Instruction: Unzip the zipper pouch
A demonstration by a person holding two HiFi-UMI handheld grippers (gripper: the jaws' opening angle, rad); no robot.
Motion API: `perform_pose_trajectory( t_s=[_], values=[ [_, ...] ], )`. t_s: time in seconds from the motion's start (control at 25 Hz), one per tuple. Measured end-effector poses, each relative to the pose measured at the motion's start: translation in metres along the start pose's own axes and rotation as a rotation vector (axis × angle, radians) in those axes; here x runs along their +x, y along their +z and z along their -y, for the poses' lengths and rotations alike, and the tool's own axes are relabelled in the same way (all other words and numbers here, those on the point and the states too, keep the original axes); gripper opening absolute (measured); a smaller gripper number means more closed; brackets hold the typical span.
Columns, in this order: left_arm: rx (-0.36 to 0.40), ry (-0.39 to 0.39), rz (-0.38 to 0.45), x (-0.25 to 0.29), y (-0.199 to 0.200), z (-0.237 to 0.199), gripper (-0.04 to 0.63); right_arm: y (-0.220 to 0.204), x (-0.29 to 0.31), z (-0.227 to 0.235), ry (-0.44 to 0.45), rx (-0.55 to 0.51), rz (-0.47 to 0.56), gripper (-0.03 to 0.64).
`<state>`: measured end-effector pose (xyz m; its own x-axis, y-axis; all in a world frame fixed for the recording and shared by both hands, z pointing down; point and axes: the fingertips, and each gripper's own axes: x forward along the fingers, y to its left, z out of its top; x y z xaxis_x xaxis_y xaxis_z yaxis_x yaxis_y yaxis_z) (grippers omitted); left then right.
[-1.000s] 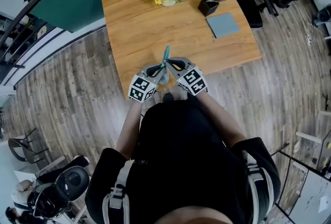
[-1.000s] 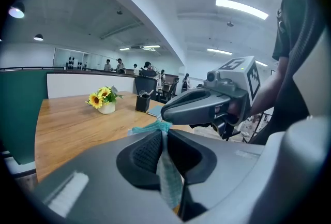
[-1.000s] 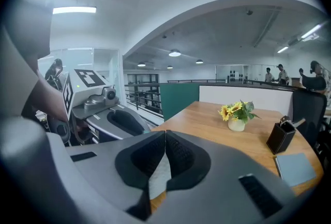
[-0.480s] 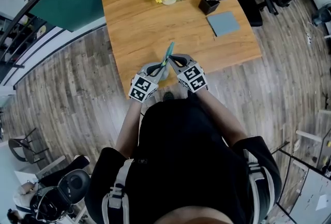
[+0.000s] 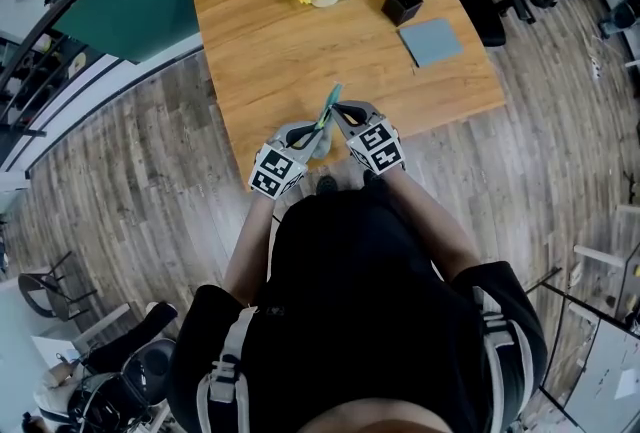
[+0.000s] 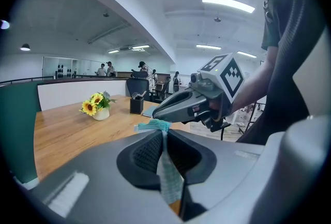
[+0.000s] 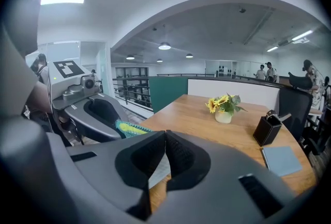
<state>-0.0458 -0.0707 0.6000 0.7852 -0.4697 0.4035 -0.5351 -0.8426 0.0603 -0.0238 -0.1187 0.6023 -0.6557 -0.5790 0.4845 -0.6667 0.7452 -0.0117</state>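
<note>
Head view: left hand-held gripper (image 5: pixel 312 133) tight on zipper pouch (image 5: pixel 331 99); right hand-held gripper (image 5: pixel 339 110) likewise.

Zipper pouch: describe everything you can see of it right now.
The zipper pouch is a thin, flat piece of pale woven fabric with a teal edge and a yellow patch near one end. It is held up above the near edge of the table, standing on edge between the two tools. The left tool pinches its fabric; the right tool is closed on it close by. Nothing else touches it. Whether the zip is open cannot be told.
</note>
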Motion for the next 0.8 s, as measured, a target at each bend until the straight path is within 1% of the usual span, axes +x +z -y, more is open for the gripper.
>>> perform_pose_trajectory(
  t_s=[0.32,0.56,0.8],
  values=[
    [-0.001,-0.015,0.025,-0.004,0.002,0.001,0.031,0.0,0.002,0.009,-0.022,-0.004,-0.006,0.006],
    [0.0,-0.02,0.015,-0.008,-0.001,0.002,0.031,-0.006,0.005,0.009,-0.02,0.007,-0.01,0.008],
    [0.005,-0.027,0.01,-0.012,-0.001,0.0,0.031,-0.006,0.009,0.015,-0.043,0.03,-0.001,0.008]
  ],
)
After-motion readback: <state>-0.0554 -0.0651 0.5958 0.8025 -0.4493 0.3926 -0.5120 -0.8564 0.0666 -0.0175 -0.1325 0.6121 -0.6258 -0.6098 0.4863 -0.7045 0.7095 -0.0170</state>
